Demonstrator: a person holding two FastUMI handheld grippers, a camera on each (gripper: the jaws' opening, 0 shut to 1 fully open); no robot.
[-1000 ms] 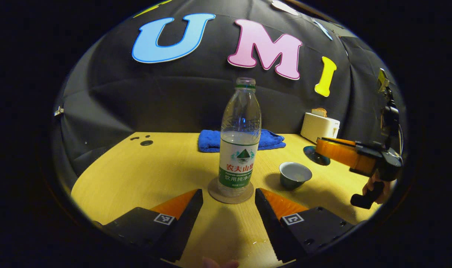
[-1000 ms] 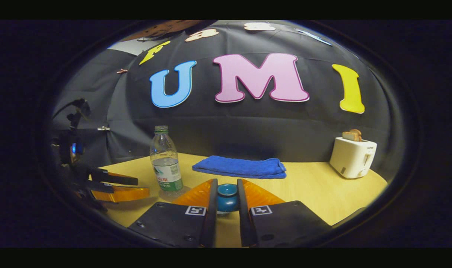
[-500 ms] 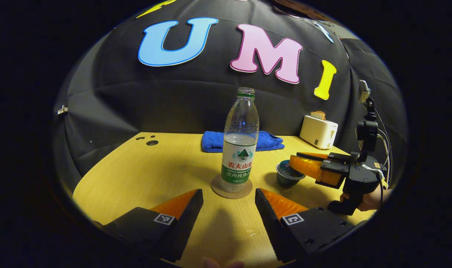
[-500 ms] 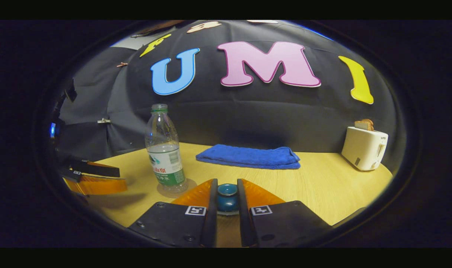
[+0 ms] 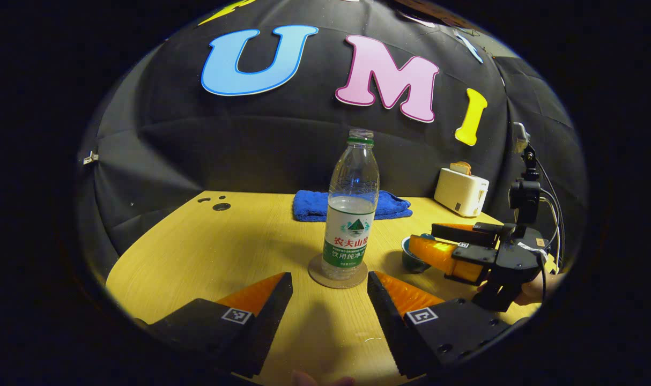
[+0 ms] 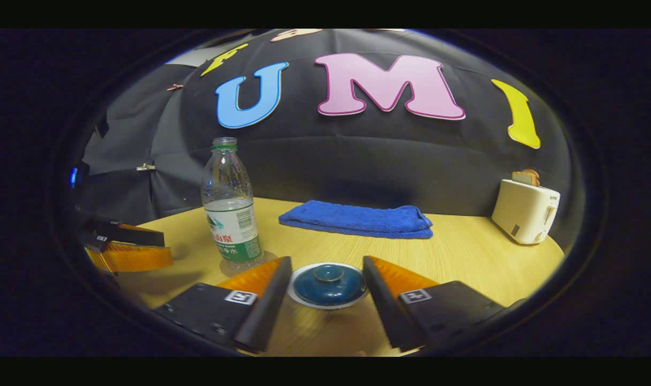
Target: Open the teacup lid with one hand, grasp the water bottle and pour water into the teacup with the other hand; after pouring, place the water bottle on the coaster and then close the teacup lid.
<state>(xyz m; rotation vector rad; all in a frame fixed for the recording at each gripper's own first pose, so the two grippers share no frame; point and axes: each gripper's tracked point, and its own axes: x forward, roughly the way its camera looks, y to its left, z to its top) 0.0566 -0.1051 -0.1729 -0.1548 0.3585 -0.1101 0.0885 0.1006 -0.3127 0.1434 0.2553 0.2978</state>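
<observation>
Blue lid (image 6: 328, 283) sits back on the teacup (image 5: 413, 259), between the right claw's (image 6: 325, 292) parted fingers. Bottle (image 5: 351, 206) stands on its coaster (image 5: 337, 272); left claw (image 5: 330, 300) open, empty. Task looks finished.

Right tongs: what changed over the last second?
The right tongs were shut on the lid's knob, carried it down onto the teacup, then opened and let go; the lid now lies between the spread fingers. The left tongs stayed open facing the water bottle, which stayed on its coaster. Towel and toaster stayed put.
</observation>
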